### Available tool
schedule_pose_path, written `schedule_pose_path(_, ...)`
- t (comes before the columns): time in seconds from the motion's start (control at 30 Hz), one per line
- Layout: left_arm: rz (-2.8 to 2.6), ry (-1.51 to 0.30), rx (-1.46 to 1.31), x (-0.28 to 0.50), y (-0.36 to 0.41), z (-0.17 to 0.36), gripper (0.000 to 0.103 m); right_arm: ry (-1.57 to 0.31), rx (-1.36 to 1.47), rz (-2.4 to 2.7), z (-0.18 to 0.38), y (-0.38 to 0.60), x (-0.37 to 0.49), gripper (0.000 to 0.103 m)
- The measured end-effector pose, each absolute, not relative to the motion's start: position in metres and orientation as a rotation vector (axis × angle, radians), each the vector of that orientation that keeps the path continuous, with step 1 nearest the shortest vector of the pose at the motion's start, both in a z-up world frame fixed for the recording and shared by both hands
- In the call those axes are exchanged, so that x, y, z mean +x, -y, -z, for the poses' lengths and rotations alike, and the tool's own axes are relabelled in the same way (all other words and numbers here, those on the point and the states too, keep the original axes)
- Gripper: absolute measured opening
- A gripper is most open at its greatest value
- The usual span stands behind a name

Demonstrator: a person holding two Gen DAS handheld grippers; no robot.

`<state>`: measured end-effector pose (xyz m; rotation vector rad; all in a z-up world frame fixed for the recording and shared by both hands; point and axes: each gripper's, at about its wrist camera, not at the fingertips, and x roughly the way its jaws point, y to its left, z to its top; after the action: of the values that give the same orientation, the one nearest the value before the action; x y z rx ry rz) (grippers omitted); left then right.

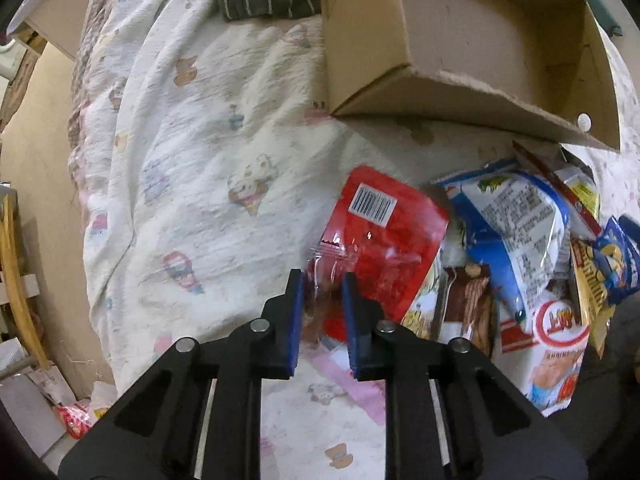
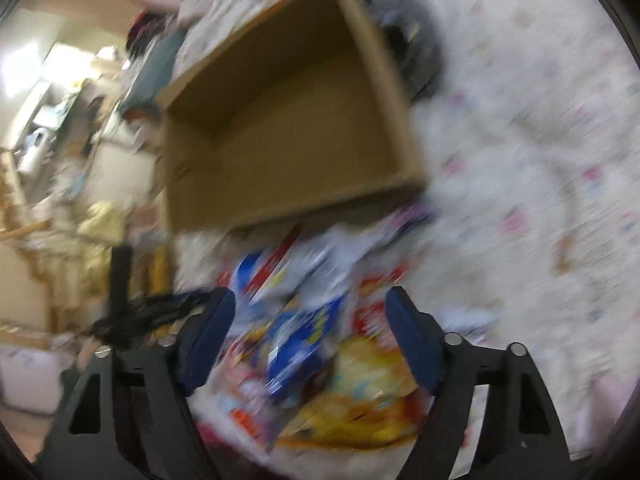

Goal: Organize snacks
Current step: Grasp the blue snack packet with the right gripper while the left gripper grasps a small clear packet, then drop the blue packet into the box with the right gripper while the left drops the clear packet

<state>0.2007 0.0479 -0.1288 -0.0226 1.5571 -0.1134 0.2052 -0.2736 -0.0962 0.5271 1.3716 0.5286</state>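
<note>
1. Left claw [image 1: 322, 280]: nearly pressed together, pinching the clear lower edge of the red snack pouch [image 1: 384, 236]. The pouch lies on the bed sheet [image 1: 208, 152], at 7 o'clock of the cardboard box [image 1: 460, 32].
2. Risk: thin-edge grip; slick film may slip out on lifting.
3. Right claw [image 2: 310, 300]: spread over the snack pile [image 2: 312, 332], gripping nothing. Blurred view; closing may snag several packets.
</note>
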Motion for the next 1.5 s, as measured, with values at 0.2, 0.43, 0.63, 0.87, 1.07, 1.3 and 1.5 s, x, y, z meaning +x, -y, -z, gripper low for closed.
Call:
schedule_pose_path(0.2,0.111,-1.482,-0.103,0.185,-0.069,0.107,0.011,-1.409,0.382,-0.566,0.1,0.244,0.195,0.06)
schedule_pose_path(0.43,0.109,-1.42,-0.162,0.165,-0.086,0.057,0.011,-1.338,0.348,-0.577,0.086,0.249,0.189,0.029)
schedule_pose_path(0.63,0.126,-1.347,-0.187,0.161,-0.072,0.035,0.011,-1.247,0.397,-0.569,0.052,0.275,0.179,0.028)
schedule_pose_path(0.87,0.132,-1.274,-0.217,0.179,-0.044,0.022,0.011,-1.064,0.452,-0.543,0.002,0.3,0.177,0.028)
schedule_pose_path(1.07,0.121,-1.194,-0.216,0.198,-0.022,0.001,0.011,-0.928,0.492,-0.511,-0.027,0.312,0.191,0.028)
schedule_pose_path(1.3,0.121,-1.14,-0.164,0.225,0.0,-0.018,0.011,-0.878,0.499,-0.487,-0.035,0.309,0.22,0.028)
schedule_pose_path(1.5,0.093,-1.144,-0.09,0.248,0.014,-0.003,0.011,-0.879,0.519,-0.464,-0.018,0.306,0.247,0.028)
